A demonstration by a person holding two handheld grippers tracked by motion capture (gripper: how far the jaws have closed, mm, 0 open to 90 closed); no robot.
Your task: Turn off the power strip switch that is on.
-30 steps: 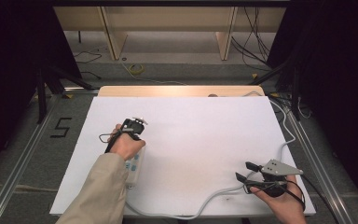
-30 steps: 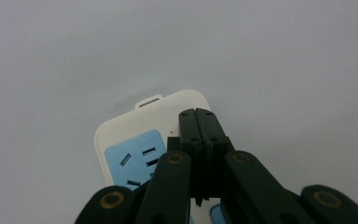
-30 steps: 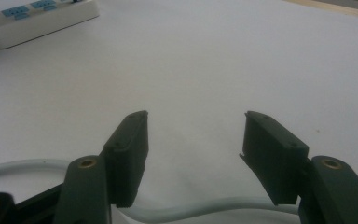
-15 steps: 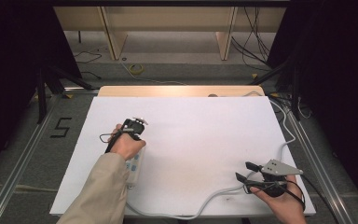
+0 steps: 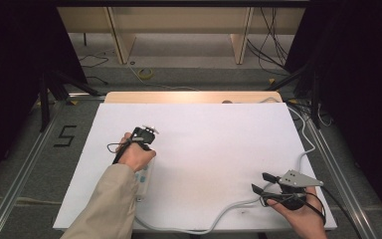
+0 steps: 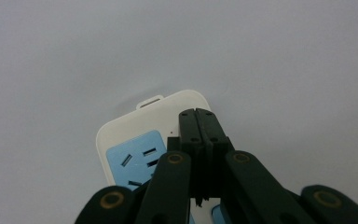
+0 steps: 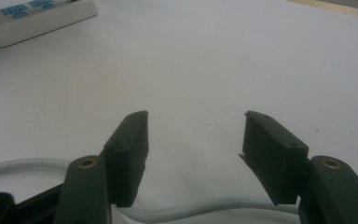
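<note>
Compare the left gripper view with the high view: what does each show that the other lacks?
Left gripper view alone: the blue socket face on the power strip, with its slots, and the left tool shut over the strip, jaws together with nothing between them. High view alone: the right tool, open, the strip's white cord, the beige sleeve and the floor marking. Both: the strip, the left tool and the white table.

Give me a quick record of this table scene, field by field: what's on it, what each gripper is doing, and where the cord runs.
surface: white board on the table
main item: white power strip with blue sockets, lying flat
left gripper: jaws shut, tips over the strip's end
right gripper: jaws open, nothing between them, low over the board
cord: pale grey, curving along the board's near edge, passing under the right gripper
</note>
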